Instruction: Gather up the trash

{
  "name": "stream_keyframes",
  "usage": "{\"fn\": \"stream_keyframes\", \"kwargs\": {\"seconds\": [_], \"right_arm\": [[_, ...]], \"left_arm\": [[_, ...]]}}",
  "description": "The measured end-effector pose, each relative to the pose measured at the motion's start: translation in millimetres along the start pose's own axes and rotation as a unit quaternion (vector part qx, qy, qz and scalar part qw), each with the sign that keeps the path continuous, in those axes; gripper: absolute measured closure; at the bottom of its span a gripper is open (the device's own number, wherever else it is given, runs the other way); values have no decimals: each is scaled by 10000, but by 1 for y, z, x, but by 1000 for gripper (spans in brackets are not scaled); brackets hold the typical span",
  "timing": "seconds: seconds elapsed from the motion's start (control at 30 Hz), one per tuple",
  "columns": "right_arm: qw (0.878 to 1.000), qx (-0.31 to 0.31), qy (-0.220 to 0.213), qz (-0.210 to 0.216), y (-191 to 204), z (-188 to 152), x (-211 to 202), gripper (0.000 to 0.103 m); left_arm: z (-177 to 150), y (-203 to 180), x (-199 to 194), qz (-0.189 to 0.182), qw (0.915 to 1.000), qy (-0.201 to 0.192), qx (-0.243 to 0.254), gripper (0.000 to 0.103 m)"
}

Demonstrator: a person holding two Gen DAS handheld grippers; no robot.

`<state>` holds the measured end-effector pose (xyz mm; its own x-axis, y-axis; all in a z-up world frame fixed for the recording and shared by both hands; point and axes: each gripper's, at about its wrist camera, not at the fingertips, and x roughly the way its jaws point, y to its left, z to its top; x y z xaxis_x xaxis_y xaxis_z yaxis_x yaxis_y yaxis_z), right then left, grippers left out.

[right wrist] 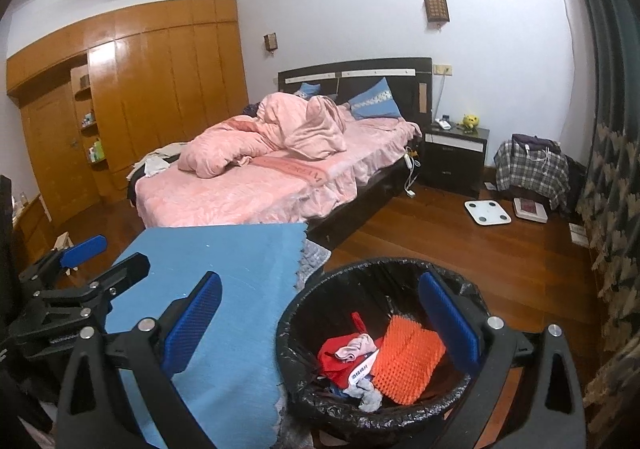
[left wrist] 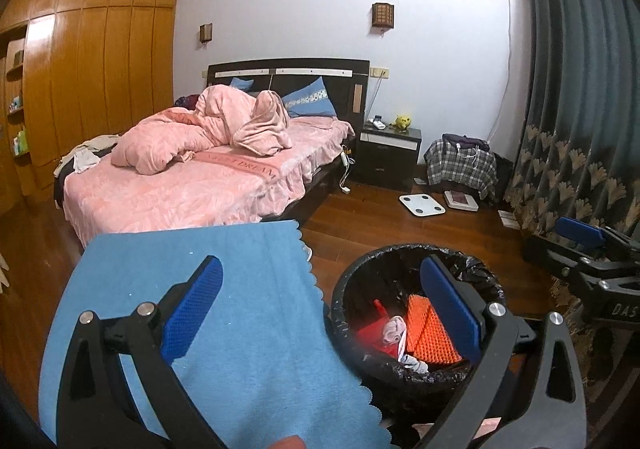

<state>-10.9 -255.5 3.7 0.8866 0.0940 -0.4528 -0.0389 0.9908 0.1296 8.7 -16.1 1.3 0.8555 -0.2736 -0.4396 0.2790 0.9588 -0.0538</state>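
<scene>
I hold both grippers above the blue cloth [right wrist: 208, 289] and the black-lined bin [right wrist: 320, 301]; the left gripper [left wrist: 320, 309] and the right gripper [right wrist: 320, 317] have fingers spread wide, holding nothing. The trash, an orange spiky mat [right wrist: 408, 361] and crumpled red wrappers [right wrist: 340, 353], lies inside the bin just beside the cloth.

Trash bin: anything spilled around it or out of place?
Nothing stands out. The trash bin stands upright, liner over its rim, with the orange mat and crumpled wrappers inside. No spill shows on the blue cloth.

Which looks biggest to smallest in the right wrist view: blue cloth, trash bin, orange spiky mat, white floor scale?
1. blue cloth
2. trash bin
3. orange spiky mat
4. white floor scale, though it sits farther off, so true size is unsure.
</scene>
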Motion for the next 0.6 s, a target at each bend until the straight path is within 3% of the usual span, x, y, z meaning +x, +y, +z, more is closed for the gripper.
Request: {"fn": "stream_keyframes", "kwargs": {"seconds": [0.6], "right_arm": [[10000,-69,-13,38,8,-3,-5,6]], "left_arm": [[1,2,-19,53,9999,-113,20,6]]}}
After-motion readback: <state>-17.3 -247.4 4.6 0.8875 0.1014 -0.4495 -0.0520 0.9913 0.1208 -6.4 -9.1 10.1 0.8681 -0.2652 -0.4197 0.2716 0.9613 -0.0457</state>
